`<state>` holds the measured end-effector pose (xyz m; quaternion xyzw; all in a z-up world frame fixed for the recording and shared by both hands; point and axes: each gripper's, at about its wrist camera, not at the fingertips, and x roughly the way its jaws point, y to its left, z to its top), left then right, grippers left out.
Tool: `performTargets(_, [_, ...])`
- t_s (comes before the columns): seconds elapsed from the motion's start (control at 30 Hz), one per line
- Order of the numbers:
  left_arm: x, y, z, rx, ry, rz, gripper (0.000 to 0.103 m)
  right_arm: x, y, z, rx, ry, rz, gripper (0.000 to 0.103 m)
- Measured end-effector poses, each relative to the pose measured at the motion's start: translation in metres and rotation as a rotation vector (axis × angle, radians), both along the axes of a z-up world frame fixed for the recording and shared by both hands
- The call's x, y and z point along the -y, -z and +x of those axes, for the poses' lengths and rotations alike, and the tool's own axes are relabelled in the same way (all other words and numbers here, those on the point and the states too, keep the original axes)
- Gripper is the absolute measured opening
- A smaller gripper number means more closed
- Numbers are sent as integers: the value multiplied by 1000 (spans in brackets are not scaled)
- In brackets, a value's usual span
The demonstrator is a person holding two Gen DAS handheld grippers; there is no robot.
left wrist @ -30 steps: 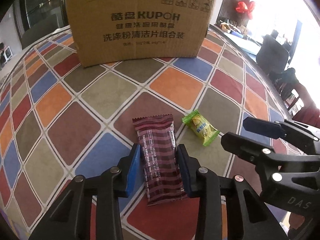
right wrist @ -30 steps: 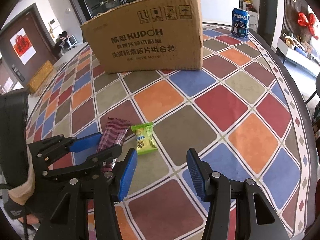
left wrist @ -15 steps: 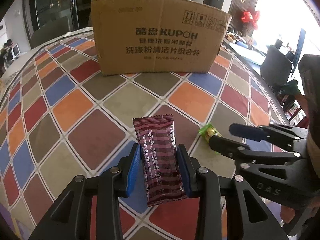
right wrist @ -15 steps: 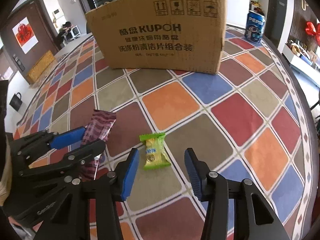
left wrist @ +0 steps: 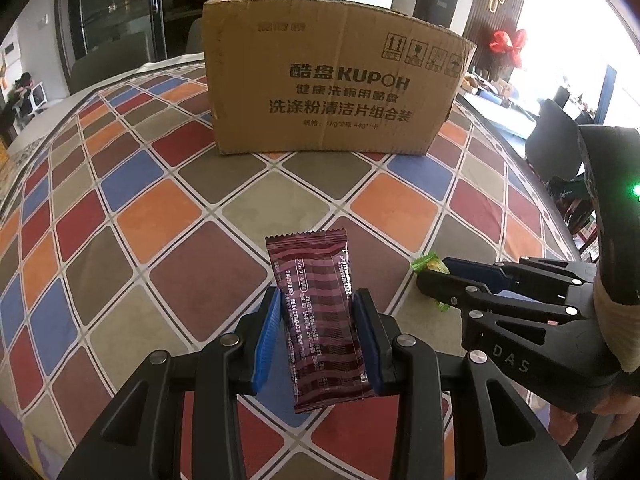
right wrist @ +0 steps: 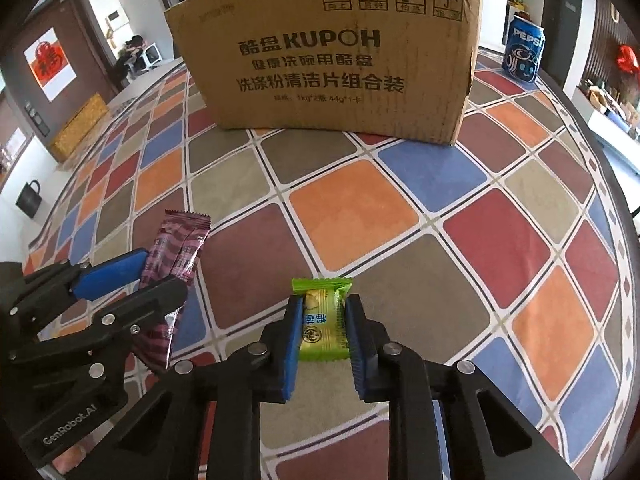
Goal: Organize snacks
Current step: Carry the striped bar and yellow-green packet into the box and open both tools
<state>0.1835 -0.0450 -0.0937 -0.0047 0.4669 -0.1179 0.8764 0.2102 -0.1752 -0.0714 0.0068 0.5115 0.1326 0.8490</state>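
Snacks sit in both your claws now. Your left claw [left wrist: 318, 336] pinches a maroon bar [left wrist: 320, 320] by its long sides between the blue pads, its crimped top pointing at the box [left wrist: 332, 80]; small white print runs down the wrapper, too fine to read. Your right claw [right wrist: 322, 334] has just been closing, and its pads now press on the two sides of the green candy [right wrist: 322, 320], which carries a round logo and a few blue characters you cannot make out.

The box stands upright at the far side of the surface [right wrist: 352, 216], well apart from both snacks. Its front reads "KUPOH" beside Chinese characters, with more Chinese lines beneath and four handling symbols at the top right corner. You cannot see what is in it from either view. A blue can [right wrist: 522, 54] marked "PEPSI" stands just right of the box. "GenRobot.AI" is printed on the left claw's body in the right view, and "DAS" shows on the right claw's body in the left view.

A second ago the candy lay loose on the chequered cloth ahead of the right claw's wide jaws; now it is between them. The bar was already gripped then.
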Motion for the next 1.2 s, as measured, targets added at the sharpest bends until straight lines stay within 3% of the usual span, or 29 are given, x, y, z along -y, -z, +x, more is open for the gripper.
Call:
performTargets(0.47, [-11,-37,-1,85,-18,-37,37,-3,-31,-8,78,3,41,22])
performTargets(0.67, [-16,-63,6,138,-26,-68,37,-2,-60,-8,156,10,44,22])
performTargets(1.2, [-15,-133,35,335,-34,-37,37,5,-137,18,367,35,39,22])
